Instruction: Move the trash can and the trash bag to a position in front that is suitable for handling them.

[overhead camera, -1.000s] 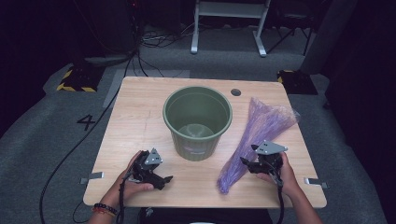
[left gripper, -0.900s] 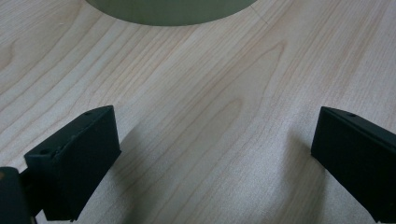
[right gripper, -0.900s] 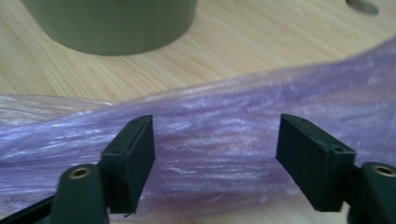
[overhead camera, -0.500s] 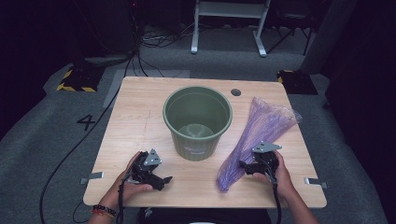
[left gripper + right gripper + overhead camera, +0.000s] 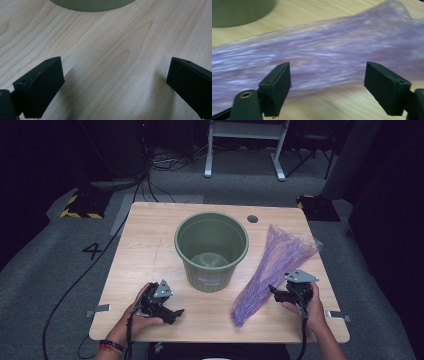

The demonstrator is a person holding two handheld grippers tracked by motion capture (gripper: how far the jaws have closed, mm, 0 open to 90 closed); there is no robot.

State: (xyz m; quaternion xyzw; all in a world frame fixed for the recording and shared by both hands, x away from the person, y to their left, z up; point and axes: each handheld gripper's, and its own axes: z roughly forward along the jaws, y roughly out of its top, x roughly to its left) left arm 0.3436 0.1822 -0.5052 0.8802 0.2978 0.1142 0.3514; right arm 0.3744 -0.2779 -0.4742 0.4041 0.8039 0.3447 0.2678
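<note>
A green plastic bin (image 5: 211,251) stands upright in the middle of the wooden table (image 5: 150,235). A crumpled purple plastic bag (image 5: 272,267) lies flat to its right, narrowing toward the front edge. My right gripper (image 5: 272,290) sits at the bag's right side near its narrow end, pointing left at it. In the right gripper view the gripper (image 5: 327,85) is open; its jaws have just been opening, and the bag (image 5: 324,55) stretches across just beyond them, unpressed. My left gripper (image 5: 175,314) rests open on bare wood at the front left (image 5: 113,82), the bin's base (image 5: 92,5) ahead.
A round cable hole (image 5: 252,218) marks the table's far right. Metal brackets (image 5: 98,310) stick out at the front corners. Cables trail over the grey floor to the left, and a white frame (image 5: 245,140) stands beyond the table.
My right gripper has shifted slightly to the right beside the bag, and its jaws stand wider. The left hand, bin and bag have not moved.
</note>
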